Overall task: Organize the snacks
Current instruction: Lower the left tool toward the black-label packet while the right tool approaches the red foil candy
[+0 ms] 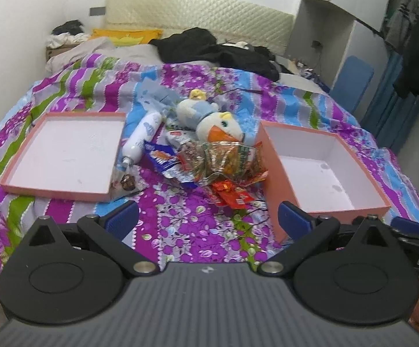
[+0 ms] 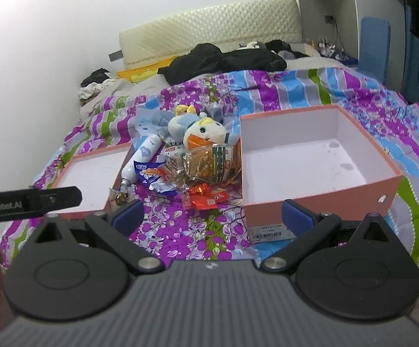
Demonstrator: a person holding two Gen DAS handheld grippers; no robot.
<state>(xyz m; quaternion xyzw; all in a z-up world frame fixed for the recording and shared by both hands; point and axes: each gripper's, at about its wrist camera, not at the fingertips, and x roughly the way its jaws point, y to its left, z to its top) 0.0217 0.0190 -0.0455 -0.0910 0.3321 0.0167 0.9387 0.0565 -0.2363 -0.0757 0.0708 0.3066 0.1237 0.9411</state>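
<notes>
Hovering low over the purple floral striped bedspread (image 1: 180,231), the left gripper (image 1: 208,217) had its blue-padded fingers (image 1: 122,217) spread wide, nothing between them. The right gripper (image 2: 213,217) was the same: fingers far apart, holding nothing, above the quilt's near edge.

Snack pile sat mid-bed, at 12 o'clock from both grippers: a crinkled gold-and-green foil snack bag (image 1: 232,156) on top, a blue-and-white snack packet (image 1: 163,159) at its 9 o'clock, red-orange foil sachets (image 1: 232,195) at its 6 o'clock on the quilt. A white cylindrical spray bottle (image 1: 141,137) lay tilted beside the blue packet. A plush duck toy in pale blue clothes (image 1: 212,118) lay just behind the pile, beak touching the gold bag.

Flanking the pile: a shallow salmon-pink cardboard box lid with white inside (image 1: 12,179) at 10 o'clock, a deeper salmon-pink cardboard box (image 1: 273,179) at 2 o'clock. The pictures showed nothing inside either. Black clothing heap (image 1: 209,49) lay near the cream quilted headboard (image 1: 195,8).
</notes>
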